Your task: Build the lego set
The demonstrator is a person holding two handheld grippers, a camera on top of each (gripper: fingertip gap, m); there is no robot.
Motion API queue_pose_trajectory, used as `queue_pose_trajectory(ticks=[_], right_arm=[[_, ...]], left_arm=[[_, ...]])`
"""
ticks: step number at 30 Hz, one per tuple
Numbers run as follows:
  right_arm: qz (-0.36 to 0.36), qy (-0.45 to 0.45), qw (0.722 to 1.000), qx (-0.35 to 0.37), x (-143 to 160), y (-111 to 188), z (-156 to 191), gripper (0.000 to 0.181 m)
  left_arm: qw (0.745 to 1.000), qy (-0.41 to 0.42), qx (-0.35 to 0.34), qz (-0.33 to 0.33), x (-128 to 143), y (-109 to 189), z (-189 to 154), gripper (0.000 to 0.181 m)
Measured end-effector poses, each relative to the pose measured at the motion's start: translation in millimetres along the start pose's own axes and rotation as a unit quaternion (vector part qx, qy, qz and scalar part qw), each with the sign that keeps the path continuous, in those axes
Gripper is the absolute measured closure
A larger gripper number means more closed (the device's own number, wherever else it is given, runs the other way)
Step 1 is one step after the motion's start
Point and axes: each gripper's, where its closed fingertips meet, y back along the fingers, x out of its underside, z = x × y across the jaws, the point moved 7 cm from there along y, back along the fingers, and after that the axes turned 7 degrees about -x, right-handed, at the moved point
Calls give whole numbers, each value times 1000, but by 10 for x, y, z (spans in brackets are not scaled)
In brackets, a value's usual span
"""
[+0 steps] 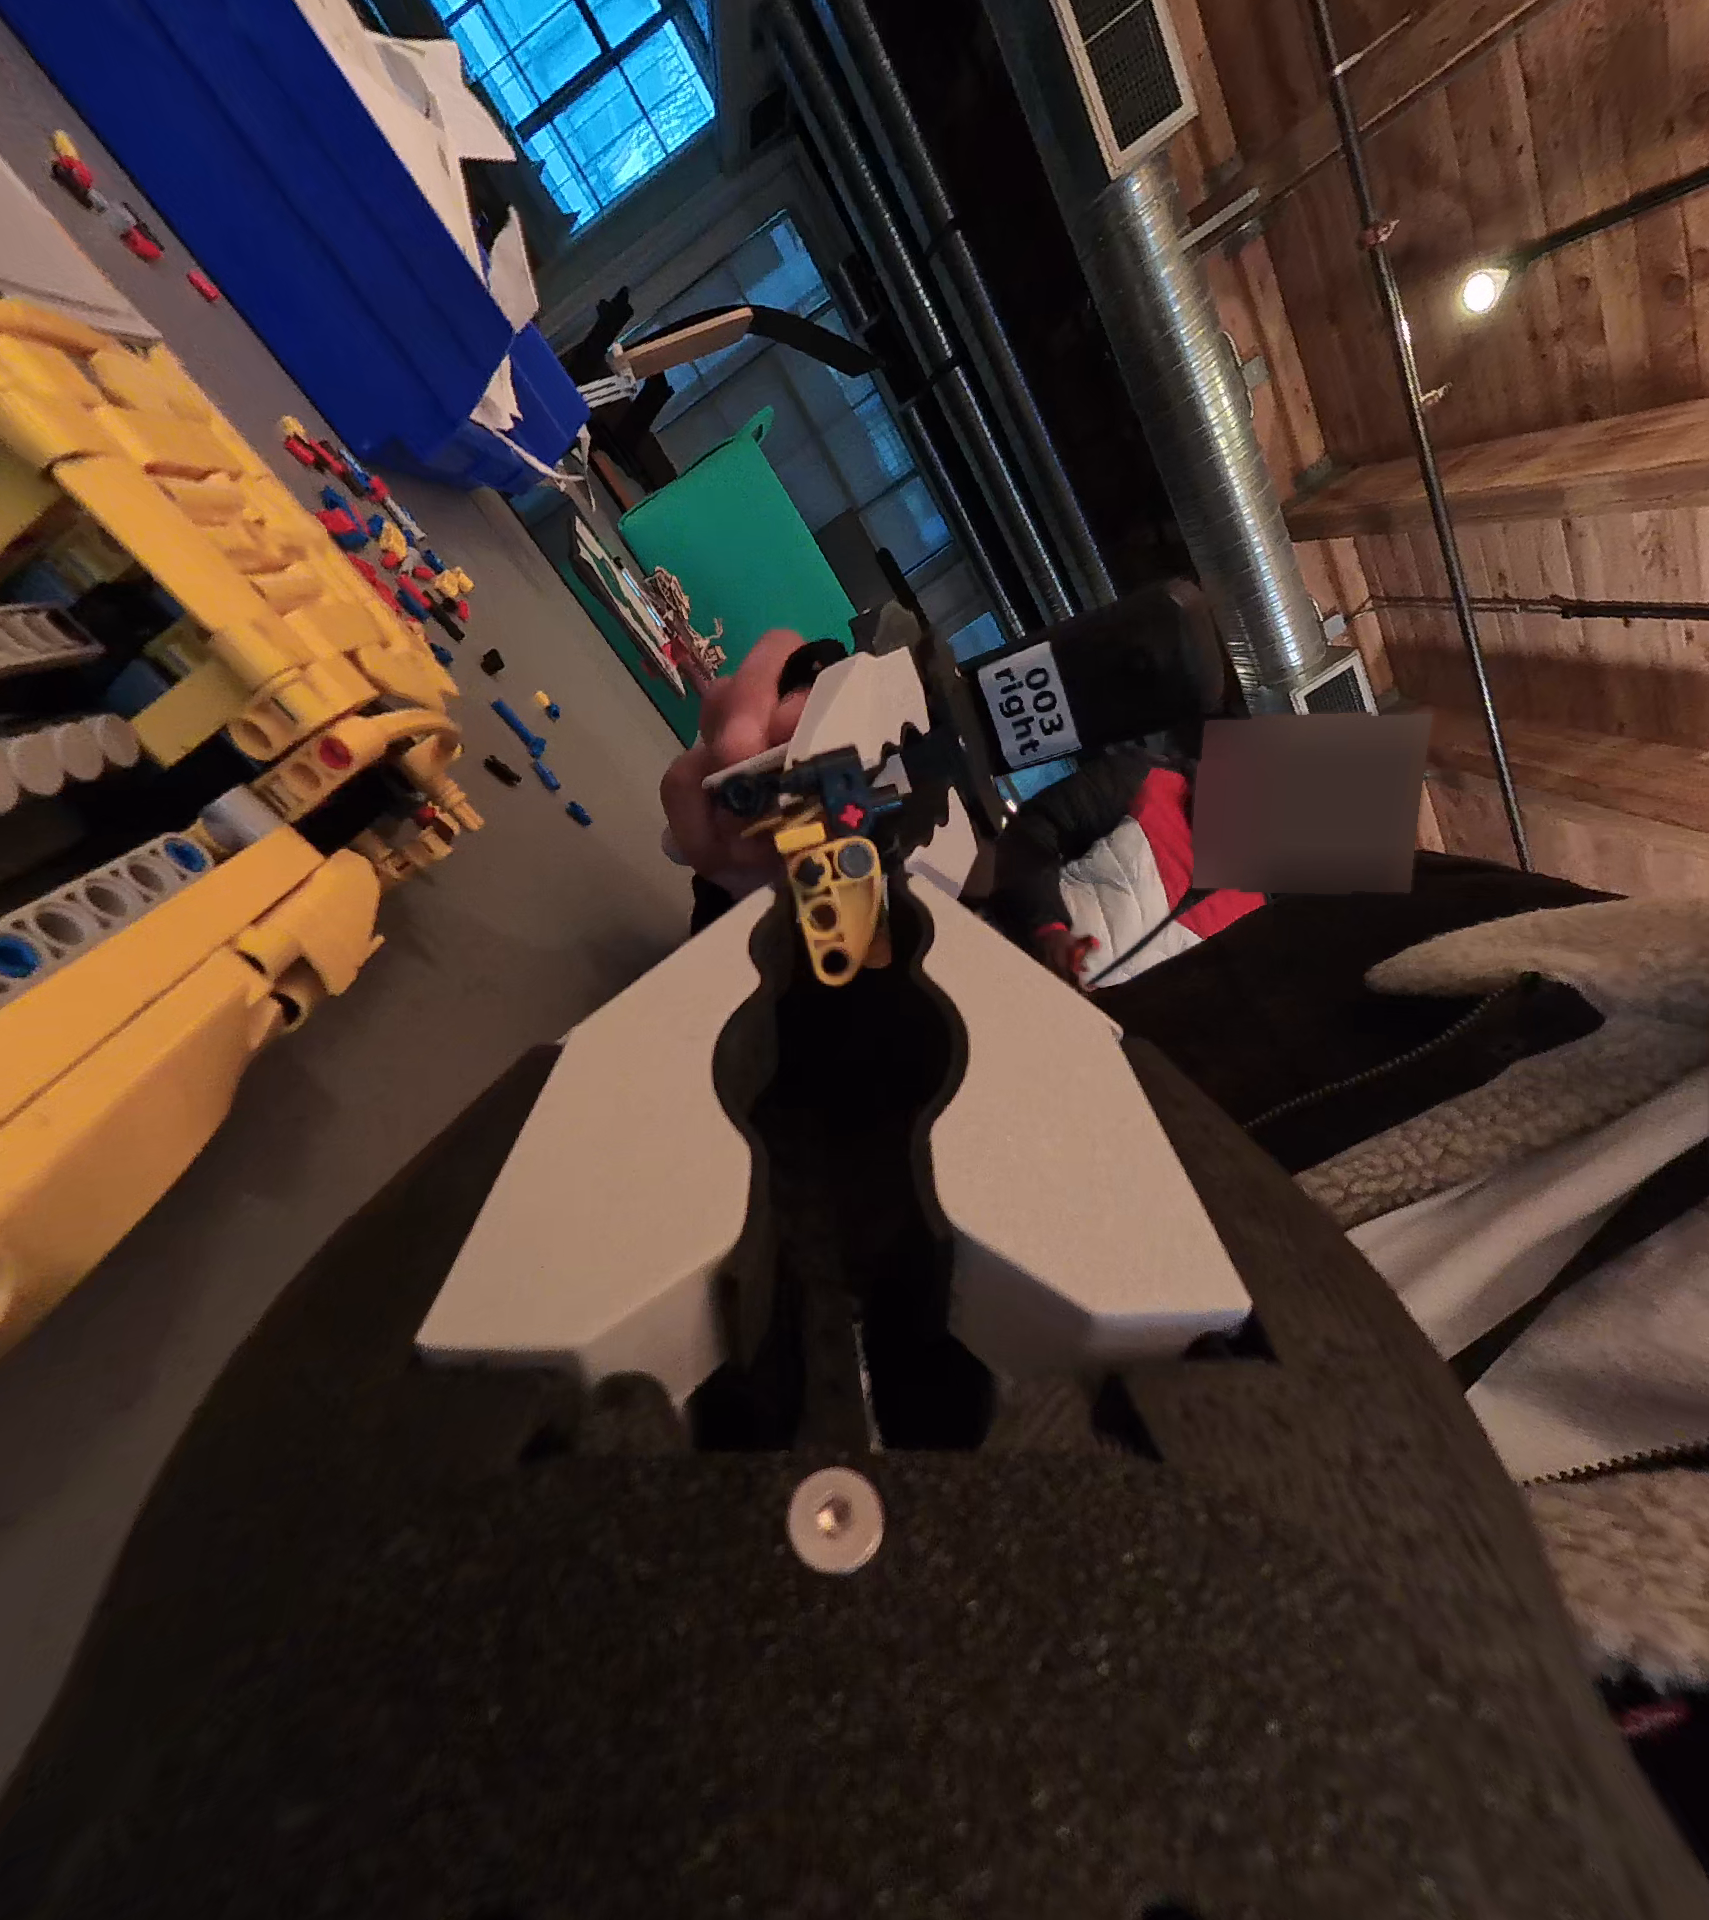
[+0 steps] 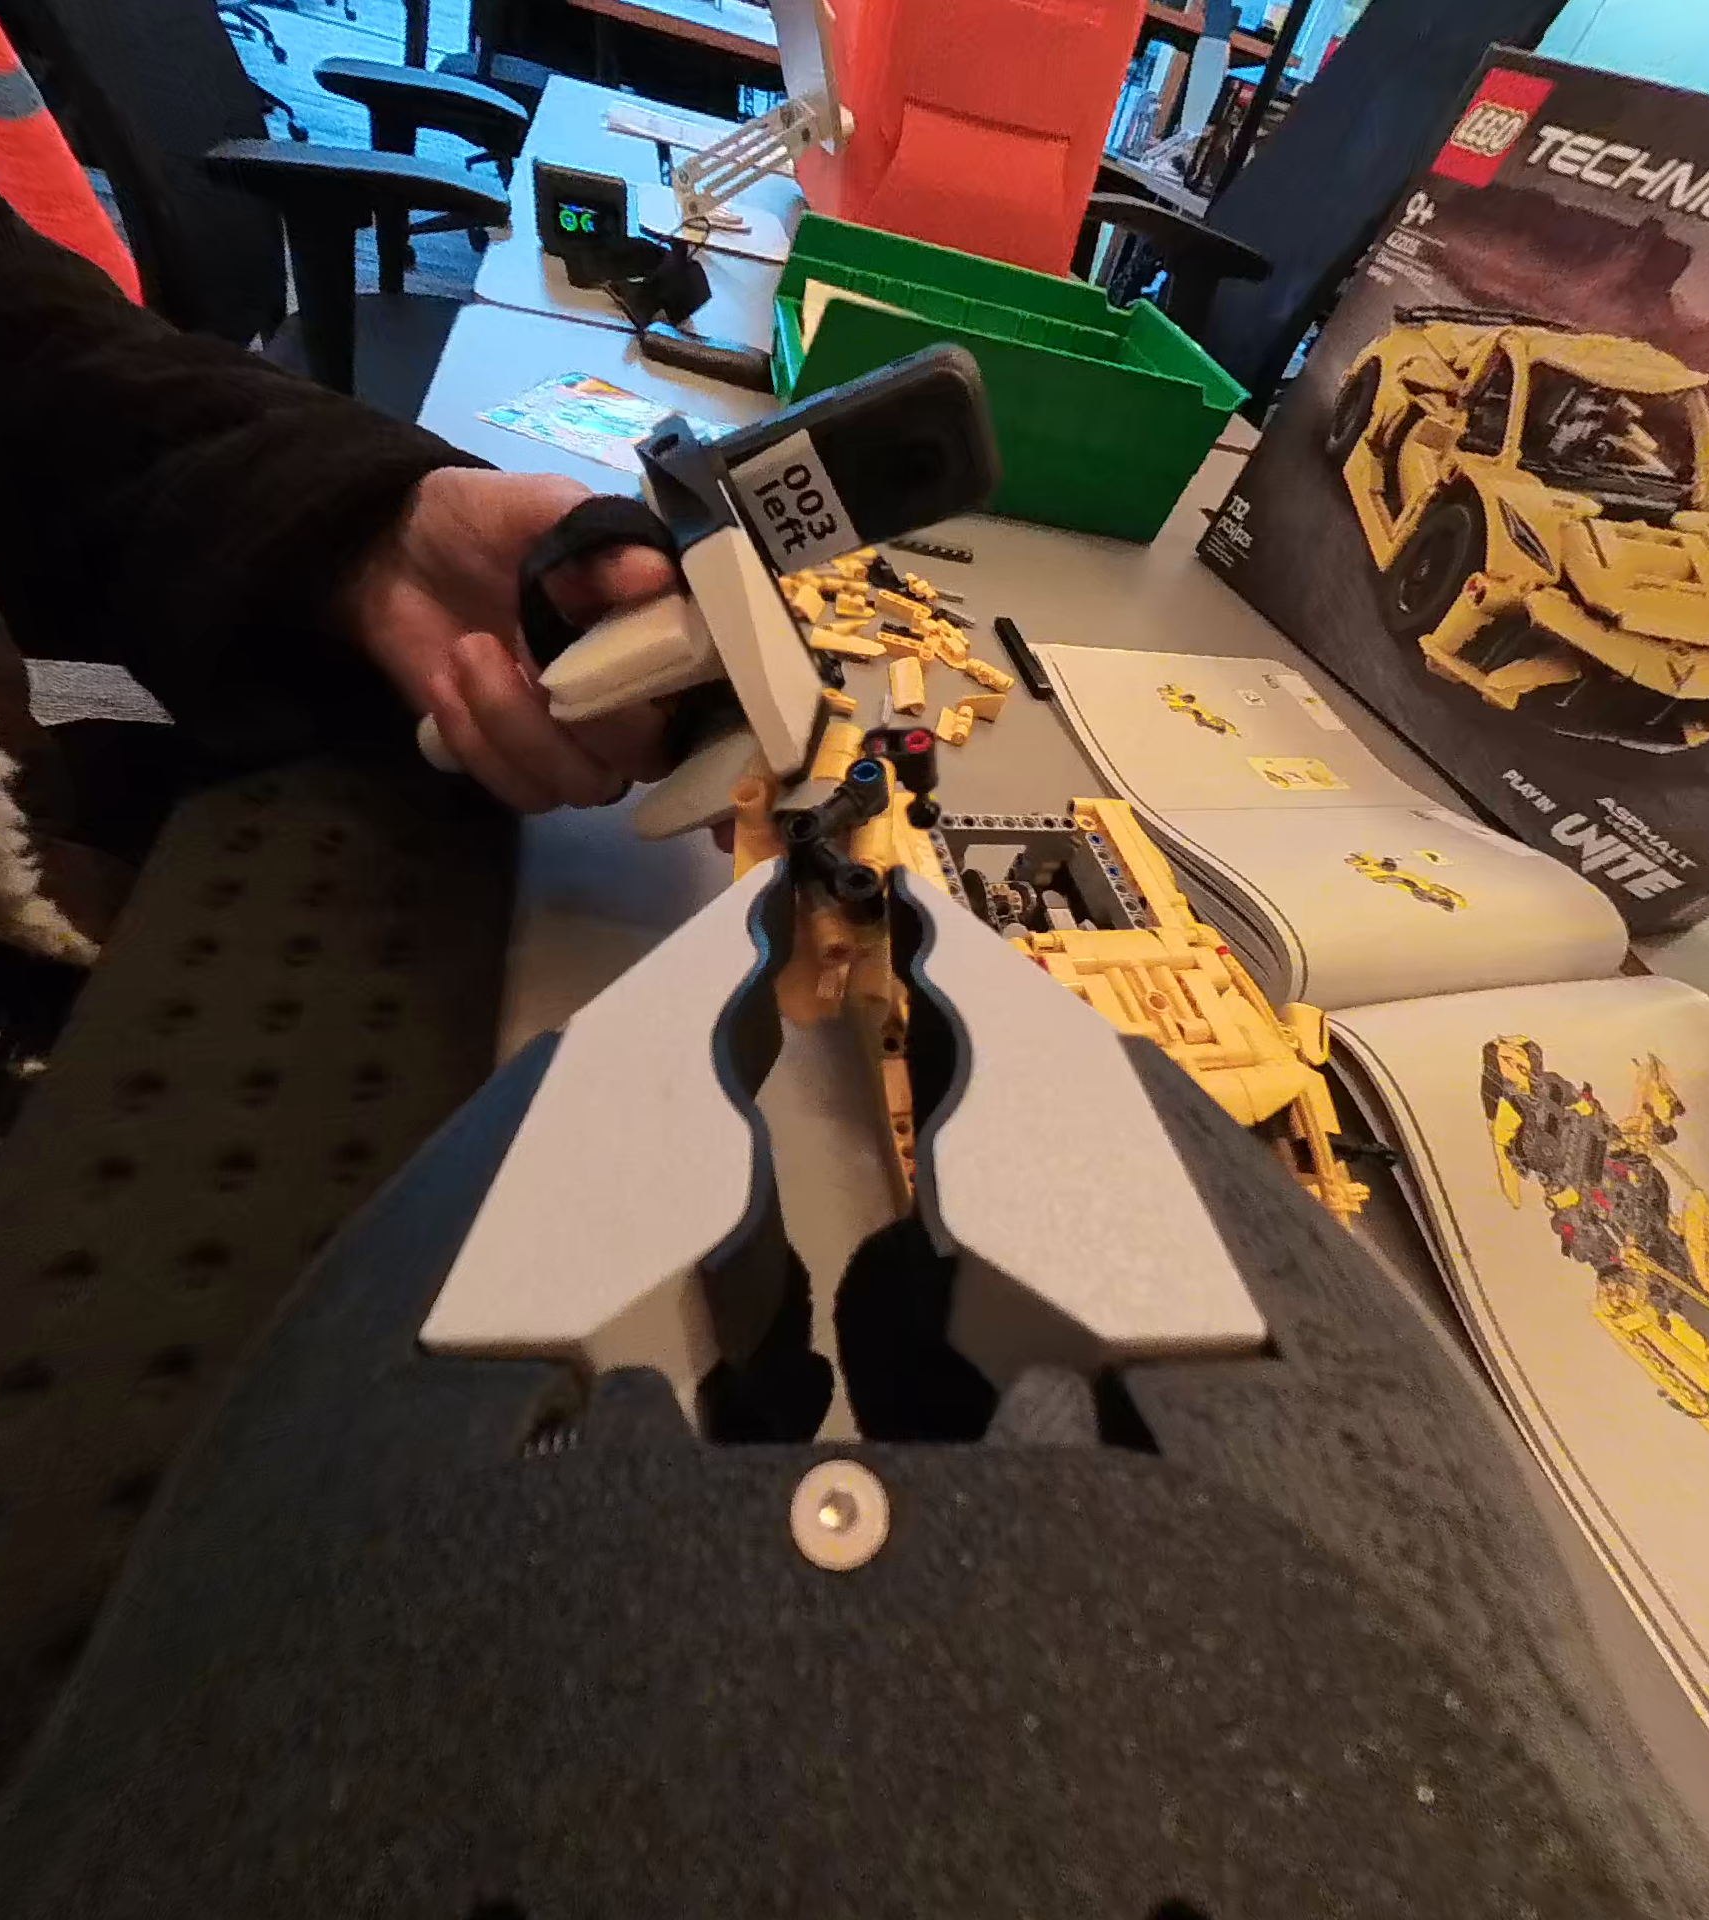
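Both grippers meet in mid-air over the grey table (image 2: pixel 1120 582), each pinching one small Technic sub-assembly (image 1: pixel 834 868).

Left gripper (image 1: pixel 842 925): fingers nearly closed on the yellow liftarm (image 1: pixel 834 914), gripping its lower end.

Right gripper (image 2: pixel 839 883): fingers nearly closed on the black connector cluster (image 2: pixel 845 831) at the other end.

Judgement: the opposed two-ended hold braces the piece so pins can be pressed home without twisting.

Long axis runs gripper to gripper; in the left wrist view the liftarm points away, towards the right gripper.

The part-built yellow car (image 2: pixel 1172 997) lies below, beside the open instruction booklet (image 2: pixel 1349 831).
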Motion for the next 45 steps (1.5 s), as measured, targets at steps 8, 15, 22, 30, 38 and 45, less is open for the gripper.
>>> queue_pose_trajectory(ticks=[8,15,22,30,38,45], right_arm=[[-3,11,1000,-15,-20,21,31,164],[-4,12,1000,-15,-11,54,56,164],[-10,1,1000,-17,25,22,82,165],[-16,-10,1000,-10,105,10,86,165],[-30,-22,999,-3,114,-1,65,165],[-79,-59,995,-8,88,34,14,153]], left_arm=[[1000,5,13,4,11,15,-17,164],[1000,-19,10,17,54,21,-42,165],[999,4,19,25,75,28,6,166],[1000,4,1,31,94,7,47,166],[1000,3,0,23,83,2,48,166],[999,-31,-12,27,37,27,32,166]])
